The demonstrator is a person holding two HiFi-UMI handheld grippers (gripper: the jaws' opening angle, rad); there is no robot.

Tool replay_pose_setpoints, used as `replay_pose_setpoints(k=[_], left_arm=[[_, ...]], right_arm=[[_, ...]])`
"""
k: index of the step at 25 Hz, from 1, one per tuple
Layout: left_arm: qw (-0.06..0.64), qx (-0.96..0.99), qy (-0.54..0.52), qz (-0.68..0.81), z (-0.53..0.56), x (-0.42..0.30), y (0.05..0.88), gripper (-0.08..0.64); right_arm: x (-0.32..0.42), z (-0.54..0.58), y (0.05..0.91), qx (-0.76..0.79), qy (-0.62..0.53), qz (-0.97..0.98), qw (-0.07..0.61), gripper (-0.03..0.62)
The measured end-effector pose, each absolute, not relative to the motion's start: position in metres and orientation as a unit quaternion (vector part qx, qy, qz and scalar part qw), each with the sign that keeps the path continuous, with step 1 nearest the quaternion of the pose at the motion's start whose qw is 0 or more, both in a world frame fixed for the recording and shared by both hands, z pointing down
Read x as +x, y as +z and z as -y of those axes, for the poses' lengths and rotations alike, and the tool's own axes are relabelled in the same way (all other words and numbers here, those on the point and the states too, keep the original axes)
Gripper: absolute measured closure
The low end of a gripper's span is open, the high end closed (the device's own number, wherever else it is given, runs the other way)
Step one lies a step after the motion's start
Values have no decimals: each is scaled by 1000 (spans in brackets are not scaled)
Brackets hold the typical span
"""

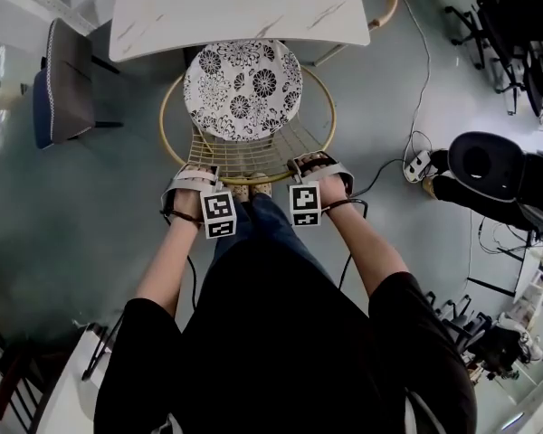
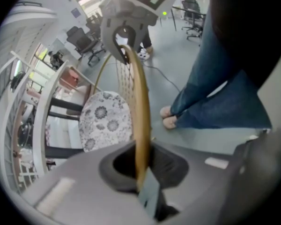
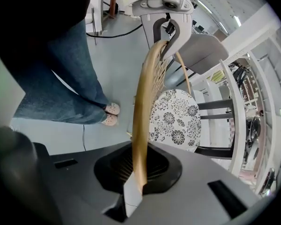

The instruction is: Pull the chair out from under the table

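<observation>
You have 2 grips set. Your left gripper [image 1: 192, 175] and right gripper [image 1: 319, 165] are each clamped tight on the golden back rim [image 2: 141, 102] of the chair [image 1: 244, 152], 1 to the left and 1 to the right of its middle. Both point steeply down, and each gripper view shows the rim pinched between the pads.

The chair stands just in front of you. Its floral cushion [image 1: 242, 89] is partly tucked under the near edge of the white table [image 1: 235, 7], which hides the far part of the seat ring.

The grasp looks done and the pull not yet begun. Next, I judge, you should draw both hands toward yourself evenly so the chair slides straight. Step back as you pull, since your feet [image 1: 250, 190] sit just beside the chair back. Mind the cable [image 1: 380, 177] on the floor at your near right.
</observation>
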State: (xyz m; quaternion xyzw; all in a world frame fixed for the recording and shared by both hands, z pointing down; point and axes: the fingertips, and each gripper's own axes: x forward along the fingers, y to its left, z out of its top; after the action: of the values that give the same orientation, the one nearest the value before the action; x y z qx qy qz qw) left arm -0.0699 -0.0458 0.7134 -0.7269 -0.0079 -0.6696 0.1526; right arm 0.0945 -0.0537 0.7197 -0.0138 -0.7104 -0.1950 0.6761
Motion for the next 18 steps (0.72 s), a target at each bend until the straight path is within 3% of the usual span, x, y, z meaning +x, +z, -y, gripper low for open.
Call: replay_pose_setpoints(k=[18], left_arm=[[106,-716,-690,14,-16,-72,713,518]], right_arm=[[93,-18,714,-50,-188,726,660,566]])
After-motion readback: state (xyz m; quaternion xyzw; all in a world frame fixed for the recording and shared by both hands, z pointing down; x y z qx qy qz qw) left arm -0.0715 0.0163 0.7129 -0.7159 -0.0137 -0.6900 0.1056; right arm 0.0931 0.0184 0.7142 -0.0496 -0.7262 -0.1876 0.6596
